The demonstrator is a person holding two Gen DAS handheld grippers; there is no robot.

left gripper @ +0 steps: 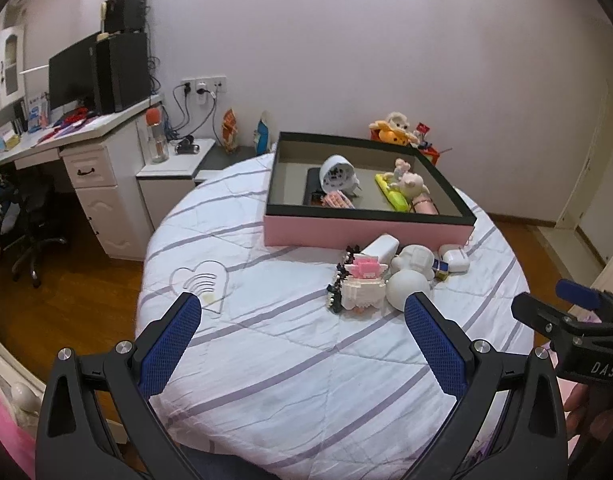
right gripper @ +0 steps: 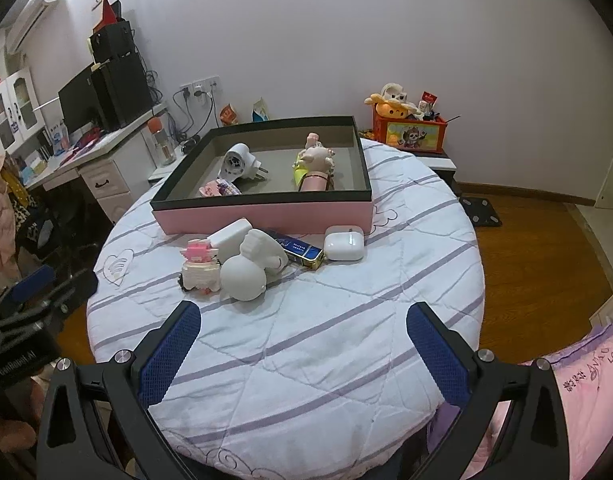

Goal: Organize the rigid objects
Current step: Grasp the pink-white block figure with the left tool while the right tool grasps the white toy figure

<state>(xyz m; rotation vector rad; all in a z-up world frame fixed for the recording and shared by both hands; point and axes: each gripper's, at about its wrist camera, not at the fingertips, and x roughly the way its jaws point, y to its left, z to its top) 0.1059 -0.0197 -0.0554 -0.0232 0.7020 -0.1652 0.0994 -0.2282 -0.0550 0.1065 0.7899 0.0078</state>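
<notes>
The sorting is sitting roughly at its midpoint, judging from how the things are lying on the round, quilt-covered tabletop (right gripper: 346,320).

Starting at the left, the left tool (left gripper: 302,344) is hovering over the near part of the quilt with its blue pads spread wide apart and nothing between them.

Moving right, the pink box (right gripper: 266,212) with the dark rim is resting at the far side of the tabletop, and it is already holding several things: a white plug-in adapter (right gripper: 240,164) toward its left, a small pink packet (right gripper: 220,189) by the near wall, then a pale pig figure (right gripper: 316,156) lying over a yellow item (right gripper: 298,172), with a pink cylinder (right gripper: 316,182) at the near wall.

In front of the box, a cluster is waiting on the quilt: a pink-and-white block figure (right gripper: 200,268), a black chain-like item (left gripper: 338,280) just beside it in the left view, a white rectangular block (right gripper: 230,236), a white plaster figure (right gripper: 252,264) lying on its side, a blue-and-gold case (right gripper: 302,252) partly under it, and a white earbud case (right gripper: 343,243) at the right end, near the box wall.

Furthest right, the right tool (right gripper: 304,344) is likewise hanging over the near quilt, fingers well apart and carrying nothing.

So about six pieces are remaining to be moved into the box, and neither tool is reaching for one yet.
</notes>
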